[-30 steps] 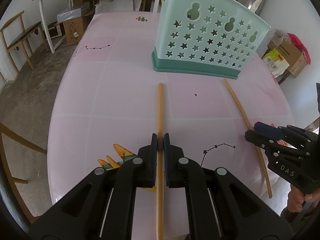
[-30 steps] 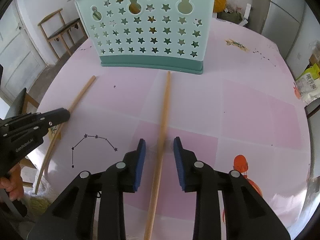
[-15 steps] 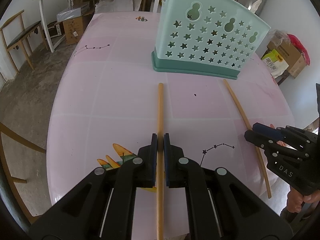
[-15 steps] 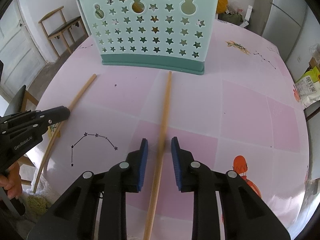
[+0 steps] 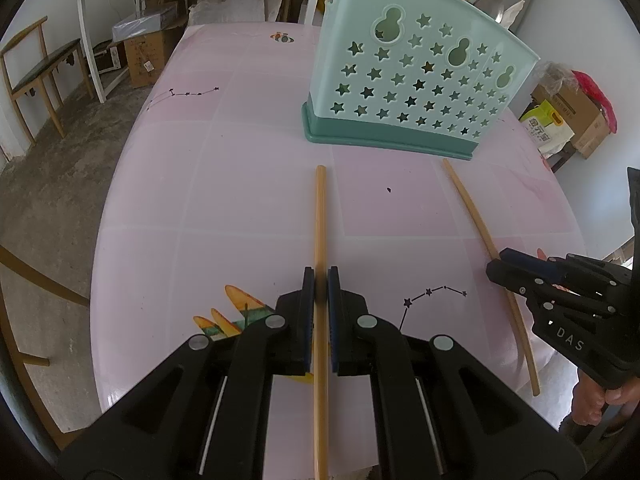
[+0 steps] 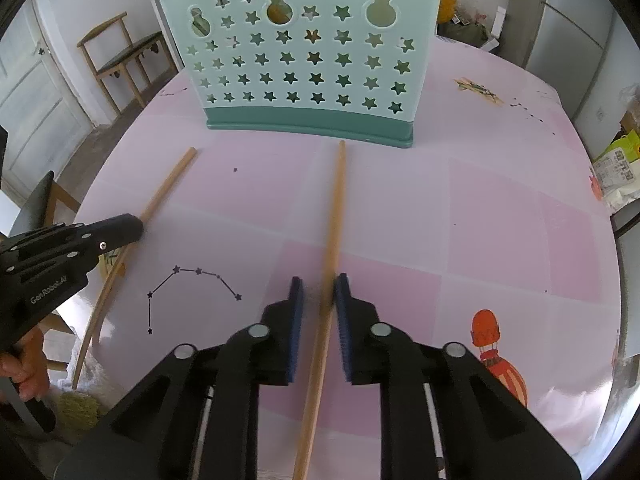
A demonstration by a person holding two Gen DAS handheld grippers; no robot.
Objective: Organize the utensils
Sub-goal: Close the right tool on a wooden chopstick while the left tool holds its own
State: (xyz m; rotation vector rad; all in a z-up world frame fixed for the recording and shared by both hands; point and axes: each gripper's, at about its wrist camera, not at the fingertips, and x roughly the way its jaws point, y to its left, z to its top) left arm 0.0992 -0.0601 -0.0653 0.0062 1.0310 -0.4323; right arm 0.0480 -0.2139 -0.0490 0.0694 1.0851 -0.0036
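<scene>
Two long wooden chopsticks lie on the pink table in front of a mint green star-holed utensil holder (image 5: 416, 88), which also shows in the right wrist view (image 6: 308, 60). My left gripper (image 5: 321, 280) is shut on one chopstick (image 5: 320, 216). My right gripper (image 6: 319, 288) straddles the other chopstick (image 6: 335, 200) with its jaws narrowed but a gap left on the left side. In the left wrist view the right gripper (image 5: 504, 262) sits over that chopstick (image 5: 468, 200). In the right wrist view the left gripper (image 6: 128, 228) sits on its chopstick (image 6: 168, 188).
Several wooden utensils stand inside the holder. The table (image 5: 240, 160) edge curves close on the left and near sides. Chairs (image 5: 28, 72), a white bench and cardboard boxes (image 5: 572, 112) stand around the table. A small clip (image 6: 478, 90) lies at the far right.
My right gripper's jaws have closed in around its chopstick, from wide apart to nearly touching it. My left gripper stays shut on its chopstick and has not moved.
</scene>
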